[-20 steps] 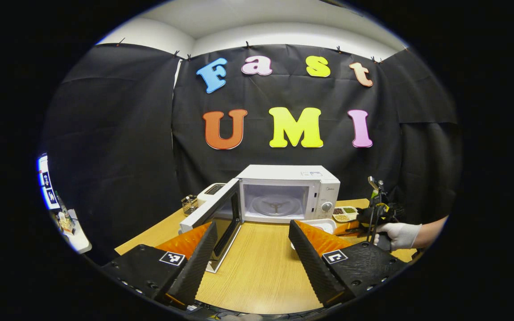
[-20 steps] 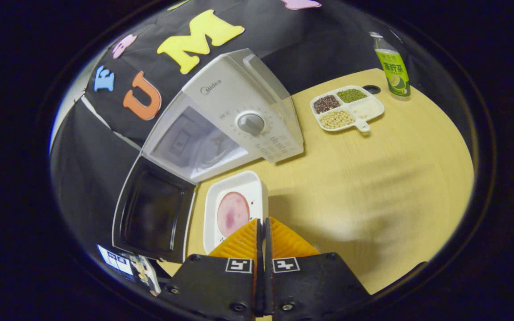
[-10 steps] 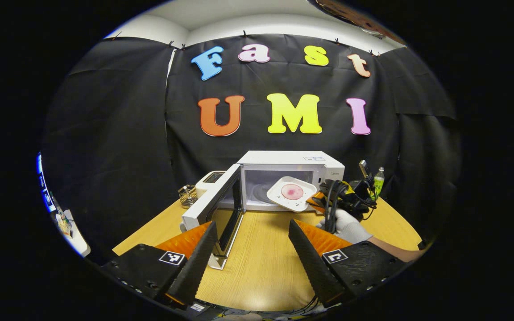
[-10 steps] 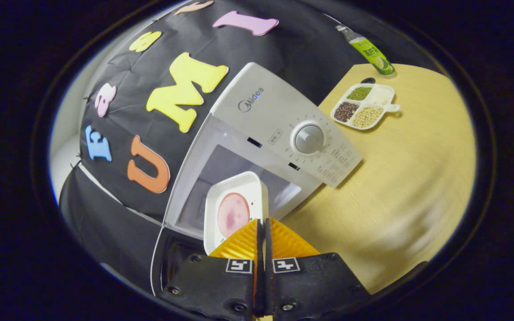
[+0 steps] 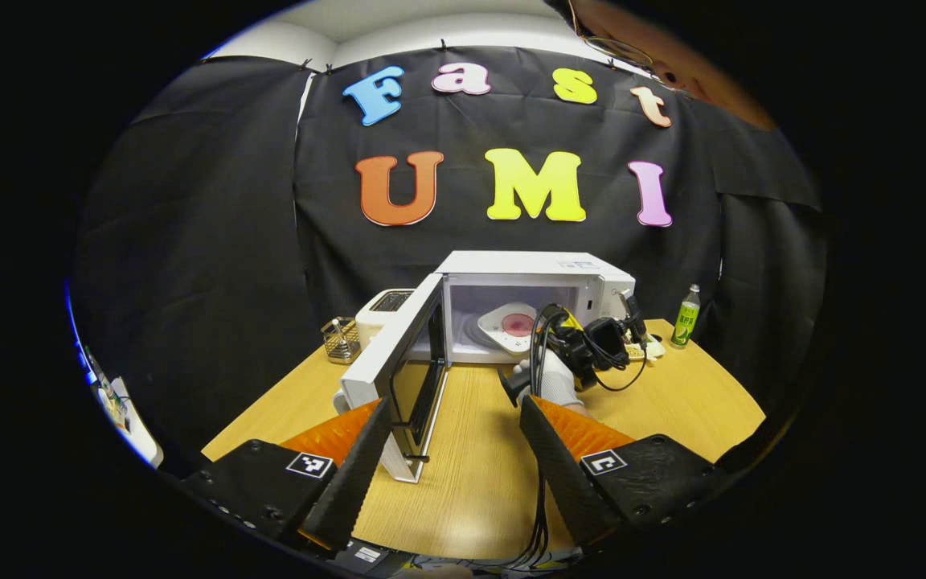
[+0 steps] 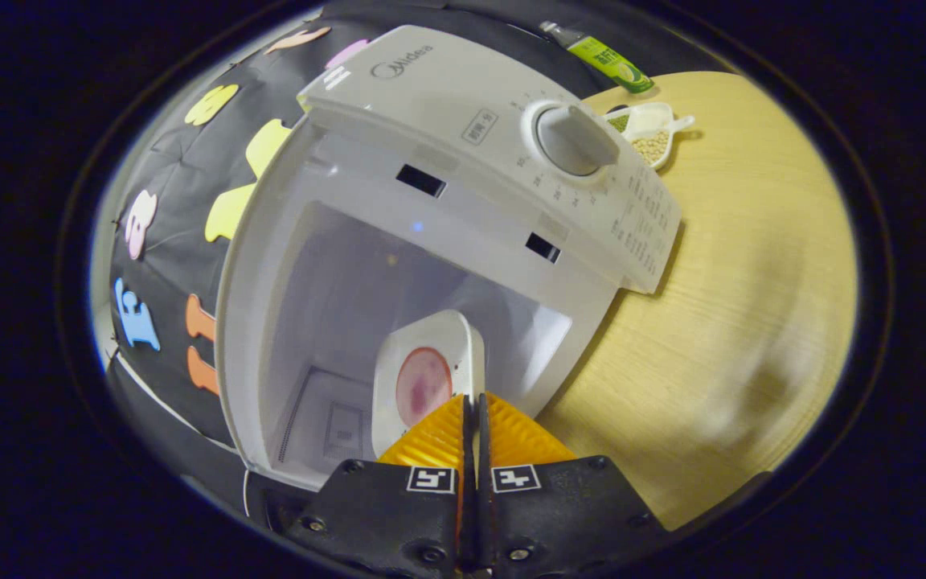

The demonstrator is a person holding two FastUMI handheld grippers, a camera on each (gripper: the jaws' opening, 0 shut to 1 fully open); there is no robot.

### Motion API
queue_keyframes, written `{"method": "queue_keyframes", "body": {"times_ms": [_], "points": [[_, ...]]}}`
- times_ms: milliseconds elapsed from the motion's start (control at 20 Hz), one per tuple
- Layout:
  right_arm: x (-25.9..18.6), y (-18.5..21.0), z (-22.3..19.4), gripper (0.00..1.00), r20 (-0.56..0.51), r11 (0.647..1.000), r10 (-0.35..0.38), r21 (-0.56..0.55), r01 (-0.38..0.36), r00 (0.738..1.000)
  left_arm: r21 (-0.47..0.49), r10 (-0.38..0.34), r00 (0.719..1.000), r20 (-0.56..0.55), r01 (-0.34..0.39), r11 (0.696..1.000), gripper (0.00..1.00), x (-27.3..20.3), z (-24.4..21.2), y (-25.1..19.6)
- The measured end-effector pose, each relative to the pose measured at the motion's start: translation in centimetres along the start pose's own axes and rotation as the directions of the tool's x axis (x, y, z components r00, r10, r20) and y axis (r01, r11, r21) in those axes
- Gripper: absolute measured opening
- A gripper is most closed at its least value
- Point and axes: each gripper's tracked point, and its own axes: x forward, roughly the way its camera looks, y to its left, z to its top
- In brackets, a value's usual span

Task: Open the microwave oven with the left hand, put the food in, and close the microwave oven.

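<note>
The right gripper [image 6: 472, 410], pinched tight on a plate [image 6: 428, 378] of food, holds it inside the open microwave [image 5: 523, 305]. The left gripper [image 5: 447, 450] waits at six o'clock, spread wide and empty. Risk: the tilted plate could slide from that edge grip.

We are in a staged recording booth got up as a kitchen corner, not a real home. Black cloth wall [image 5: 214, 241] is clipped up all round beneath a white ceiling [image 5: 431, 20]. On a round wooden table [image 5: 471, 450] we see a white microwave oven [image 5: 527, 269] with its door [image 5: 399, 362] swung open, a toaster [image 5: 383, 310], a small wire basket [image 5: 340, 339], a green drink bottle [image 5: 686, 315] and a divided dish of beans [image 6: 649, 133].
</note>
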Motion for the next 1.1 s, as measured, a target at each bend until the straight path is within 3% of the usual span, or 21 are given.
{"method": "queue_keyframes", "body": {"times_ms": [300,450,500,600,650,700,800,850,950,1000,1100], "points": [[2.9,0.1,-0.7,0.05,0.024,1.0,-0.027,0.006,0.027,0.999,0.018,-0.005,1.0,0.008,0.005,1.0,0.96,1.1,0.6,0.4],[3.2,0.6,-0.6,0.1,0.034,0.999,0.013,0.043,-0.014,0.999,0.025,-0.007,1.0,0.011,0.007,1.0,0.96,1.2,0.8,0.5],[2.5,1.3,-0.2,0.02,0.033,0.998,0.04,0.04,-0.042,0.999,0.025,-0.005,1.0,0.014,0.005,1.0,0.96,1.3,0.8,0.5],[1.1,2.1,-0.1,0.16,0.02,0.997,0.078,-0.018,-0.078,0.997,0.019,-0.001,1.0,0.018,0.001,1.0,0.96,1.3,0.9,0.8],[0.0,2.5,0.1,0.46,0.017,0.993,0.092,-0.075,-0.091,0.996,0.017,0.001,1.0,0.021,-0.002,1.0,0.96,1.2,1.1,0.9],[-1.4,2.6,0.5,0.56,0.016,0.987,0.093,-0.131,-0.09,0.996,0.017,0.004,1.0,0.023,-0.005,1.0,0.96,1.3,1.4,1.0],[-4.1,3.1,1.4,0.66,0.002,0.964,0.11,-0.245,-0.106,0.994,0.02,0.002,0.999,0.037,-0.003,1.0,0.96,1.0,2.3,1.0],[-5.3,3.0,1.9,0.79,-0.013,0.944,0.098,-0.315,-0.097,0.995,0.024,-0.003,0.999,0.046,0.002,1.0,0.96,0.9,2.8,0.9],[-8.3,3.2,3.6,0.89,-0.032,0.893,0.1,-0.438,-0.104,0.994,0.047,-0.013,0.997,0.07,0.01,0.999,0.96,0.5,3.9,0.4],[-9.9,3.6,4.5,1.0,-0.046,0.863,0.105,-0.492,-0.114,0.993,0.059,-0.02,0.996,0.084,0.015,0.998,0.96,0.4,4.6,0.1],[-13.2,4.4,6.6,1.0,-0.061,0.774,0.121,-0.619,-0.133,0.991,0.065,-0.036,0.994,0.108,0.029,0.997,0.96,0.4,5.6,-0.2]]}}
